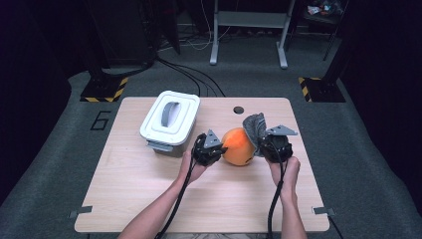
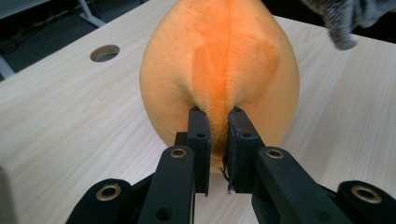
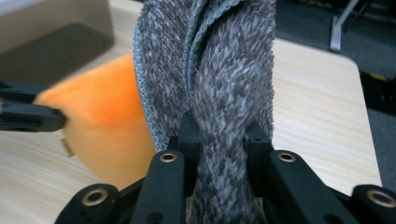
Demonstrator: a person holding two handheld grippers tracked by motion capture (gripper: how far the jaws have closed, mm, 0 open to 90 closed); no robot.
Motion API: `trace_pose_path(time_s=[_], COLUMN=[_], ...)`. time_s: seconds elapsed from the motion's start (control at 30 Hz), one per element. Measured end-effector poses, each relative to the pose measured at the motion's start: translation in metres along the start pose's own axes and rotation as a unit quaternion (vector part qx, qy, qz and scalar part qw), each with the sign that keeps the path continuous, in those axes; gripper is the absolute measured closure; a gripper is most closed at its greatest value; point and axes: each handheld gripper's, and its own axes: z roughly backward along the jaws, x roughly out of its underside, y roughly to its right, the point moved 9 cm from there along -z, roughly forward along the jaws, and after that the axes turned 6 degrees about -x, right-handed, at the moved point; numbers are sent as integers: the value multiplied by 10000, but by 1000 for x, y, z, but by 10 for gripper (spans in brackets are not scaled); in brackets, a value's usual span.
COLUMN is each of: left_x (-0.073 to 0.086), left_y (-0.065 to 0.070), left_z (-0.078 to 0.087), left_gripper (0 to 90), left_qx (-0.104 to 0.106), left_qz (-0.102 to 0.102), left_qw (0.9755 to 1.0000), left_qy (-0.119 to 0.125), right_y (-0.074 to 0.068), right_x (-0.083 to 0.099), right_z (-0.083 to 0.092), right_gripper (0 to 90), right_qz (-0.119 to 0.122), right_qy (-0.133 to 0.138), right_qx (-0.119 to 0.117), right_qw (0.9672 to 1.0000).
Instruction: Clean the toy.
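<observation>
— Table point(image 1: 149, 199) first. What stands on it?

— A white bin point(image 1: 169, 122) with a grey handle in its lid, at the rear left. An orange plush point(image 1: 239, 146) sits near the middle of the table, just right of the bin. A round hole point(image 1: 238, 109) lies in the tabletop at the far edge, behind the plush.

— Left gripper point(image 1: 209, 148)?

— Held in the person's left hand point(image 1: 193, 168), against the left side of the plush. In the left gripper view its jaws are nearly together and pinch a fold of the orange plush point(image 2: 219, 74) between them. The plush rests on the wood.

— Right gripper point(image 1: 275, 147)?

— Held in the right hand point(image 1: 284, 172), on the right side of the plush. Its jaws clamp a grey cloth point(image 1: 255, 127), which stands up from them and leans against the plush's upper right. In the right gripper view the cloth point(image 3: 219, 79) is a shaggy folded piece with a stitched edge, rising between the two jaws, the plush point(image 3: 105, 126) just to its left.

— Anything else in that view?

— The left gripper's black jaws point(image 3: 28, 114) touch the plush at the left edge. The bin point(image 3: 56, 37) is blurred behind.

— The floor?

— Grey carpet, cables, a white frame point(image 1: 249, 30) at the back, and hazard-striped feet point(image 1: 104, 89) on both sides
</observation>
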Motion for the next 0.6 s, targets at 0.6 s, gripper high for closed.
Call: trace_pose_path(time_s=[0.6], left_x=[-17], left_y=[14], left_z=[-10], left_gripper=[807], left_qx=[171], left_qz=[-51], left_qw=[9997], left_qy=[-194], right_y=[-51], right_x=[3], right_z=[-23], right_gripper=[746], right_qz=[290], right_qy=[-180], right_qx=[-476], right_qw=[9983])
